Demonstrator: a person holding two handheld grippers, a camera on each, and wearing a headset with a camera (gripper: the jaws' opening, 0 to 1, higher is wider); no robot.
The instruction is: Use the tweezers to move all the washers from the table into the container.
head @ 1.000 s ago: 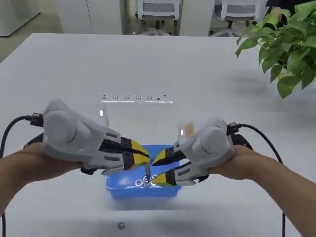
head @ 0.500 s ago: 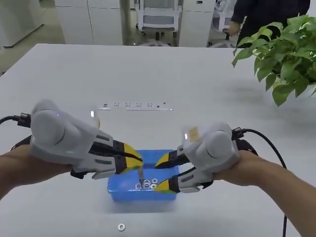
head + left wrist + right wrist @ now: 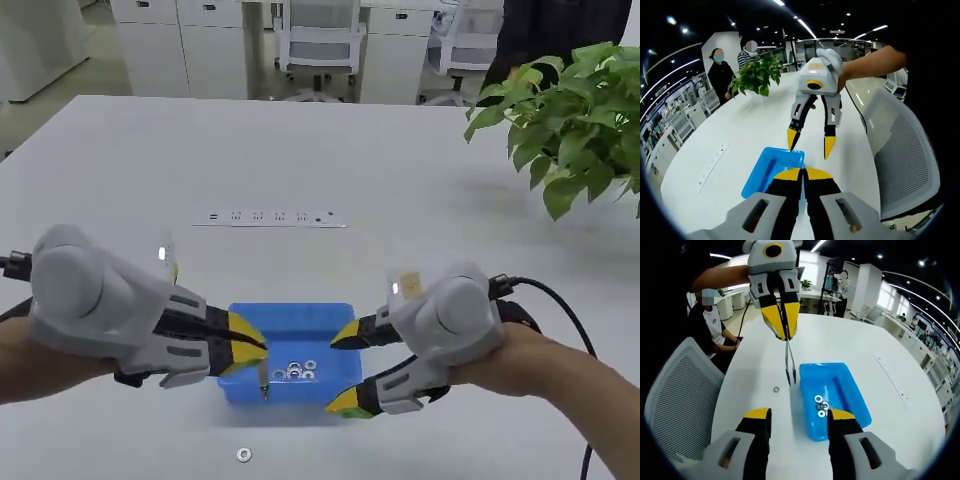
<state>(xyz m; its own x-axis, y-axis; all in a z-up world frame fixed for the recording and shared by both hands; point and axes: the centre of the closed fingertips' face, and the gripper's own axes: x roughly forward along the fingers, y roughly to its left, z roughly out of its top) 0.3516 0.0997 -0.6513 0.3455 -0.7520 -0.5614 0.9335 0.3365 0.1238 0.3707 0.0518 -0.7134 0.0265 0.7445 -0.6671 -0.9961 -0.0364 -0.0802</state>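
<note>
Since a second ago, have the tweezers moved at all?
Yes. The tweezers have shifted left, from above the washers inside the blue container to its near left edge, closer to the loose washer.

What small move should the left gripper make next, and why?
Probably bring the tweezers down over the lone washer on the table. The left gripper is shut on the tweezers, whose tips hang by the container edge, close to that washer. The other washers already lie in the container.
</note>
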